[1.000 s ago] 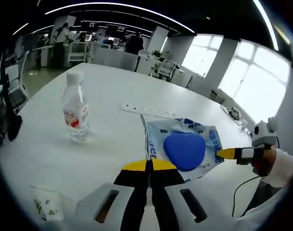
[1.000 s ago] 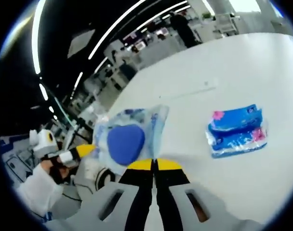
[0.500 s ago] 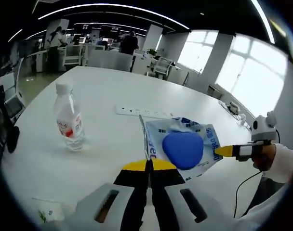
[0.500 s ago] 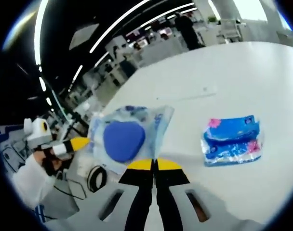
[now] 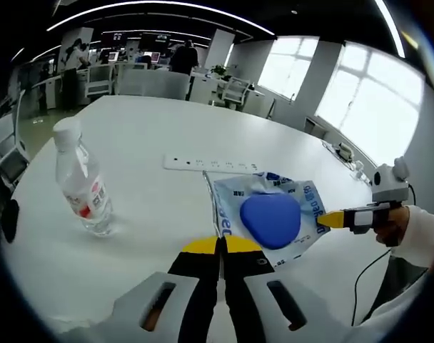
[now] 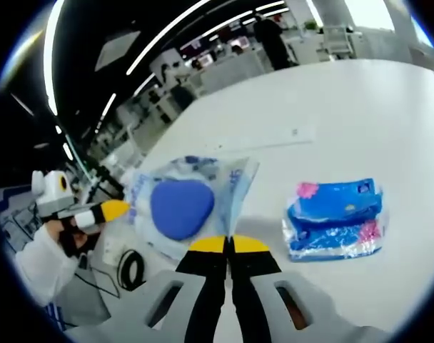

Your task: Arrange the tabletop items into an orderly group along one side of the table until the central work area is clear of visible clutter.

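- Tabletop clutter is what you are gathering: in the left gripper view the water bottle [image 5: 81, 187] stands upright at 9 o'clock, alone and well apart from the rest.
- Next to the right, a white power strip [image 5: 211, 165] lies flat toward 12 o'clock, just beyond the pouch.
- At centre, you hold a clear plastic pouch with a blue pad inside [image 5: 270, 218] stretched between both tools. Your left gripper [image 5: 220, 245] is clenched on its near-left edge.
- At 3 o'clock, your right gripper [image 5: 331, 219] pinches the pouch's far edge, your hand wrapped round the handle.
- In the right gripper view, the left gripper comes in at 9 o'clock; the pouch [image 6: 188, 202] sits just above the right tool's own closed tips [image 6: 230, 244], and a blue tissue pack [image 6: 335, 218] lies at 3 o'clock on the table [image 6: 331, 107].
- Judged from this, you are mid-carry with the pouch. The next move calls for setting it down along one edge, near the strip or the tissue pack, then releasing both grips together so it lies flat.
- Hard to make out: the pouch's print, and whether the pouch's underside touches the table.
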The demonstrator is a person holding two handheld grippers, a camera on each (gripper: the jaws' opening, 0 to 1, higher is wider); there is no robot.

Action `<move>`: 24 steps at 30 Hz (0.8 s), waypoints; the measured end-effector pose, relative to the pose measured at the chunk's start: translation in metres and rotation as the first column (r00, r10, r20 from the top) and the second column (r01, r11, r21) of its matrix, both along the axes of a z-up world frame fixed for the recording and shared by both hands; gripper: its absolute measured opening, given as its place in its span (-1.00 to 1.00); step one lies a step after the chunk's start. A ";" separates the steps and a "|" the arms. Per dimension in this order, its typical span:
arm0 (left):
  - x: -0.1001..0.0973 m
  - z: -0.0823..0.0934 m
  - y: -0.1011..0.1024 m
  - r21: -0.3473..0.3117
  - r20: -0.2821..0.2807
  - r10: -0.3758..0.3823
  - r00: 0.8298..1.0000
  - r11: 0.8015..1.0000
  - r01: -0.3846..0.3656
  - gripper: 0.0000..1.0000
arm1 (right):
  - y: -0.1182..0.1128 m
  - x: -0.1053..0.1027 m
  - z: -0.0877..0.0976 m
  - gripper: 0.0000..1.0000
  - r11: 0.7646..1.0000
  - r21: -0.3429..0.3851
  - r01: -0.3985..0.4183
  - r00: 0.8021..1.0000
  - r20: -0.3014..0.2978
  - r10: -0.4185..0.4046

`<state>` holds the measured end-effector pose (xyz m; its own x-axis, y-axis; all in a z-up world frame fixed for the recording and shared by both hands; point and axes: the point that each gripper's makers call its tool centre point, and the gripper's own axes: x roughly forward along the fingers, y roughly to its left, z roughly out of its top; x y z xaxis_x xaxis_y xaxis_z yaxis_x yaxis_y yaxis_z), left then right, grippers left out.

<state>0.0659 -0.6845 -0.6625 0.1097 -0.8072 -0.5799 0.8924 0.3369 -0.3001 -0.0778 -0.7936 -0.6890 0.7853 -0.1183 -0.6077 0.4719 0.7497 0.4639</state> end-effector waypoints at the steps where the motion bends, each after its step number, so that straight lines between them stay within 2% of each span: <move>1: 0.001 -0.002 -0.002 0.006 0.000 -0.004 1.000 1.000 0.004 -1.00 | -0.002 0.001 -0.002 -1.00 1.000 0.000 -0.002 1.000 -0.004 0.002; 7: 0.006 -0.016 -0.014 0.037 0.004 -0.026 1.000 0.999 0.026 -1.00 | -0.015 0.008 -0.014 -1.00 1.000 -0.007 -0.010 0.999 -0.042 0.010; 14: 0.012 -0.031 -0.025 0.055 -0.024 -0.019 1.000 0.998 0.020 -1.00 | -0.022 0.012 -0.036 -1.00 0.999 -0.017 -0.033 0.993 -0.110 0.031; 24: 0.020 -0.053 -0.027 0.086 -0.054 -0.020 0.998 0.996 0.024 -1.00 | -0.025 0.018 -0.053 -1.00 0.998 -0.021 -0.056 0.987 -0.152 0.053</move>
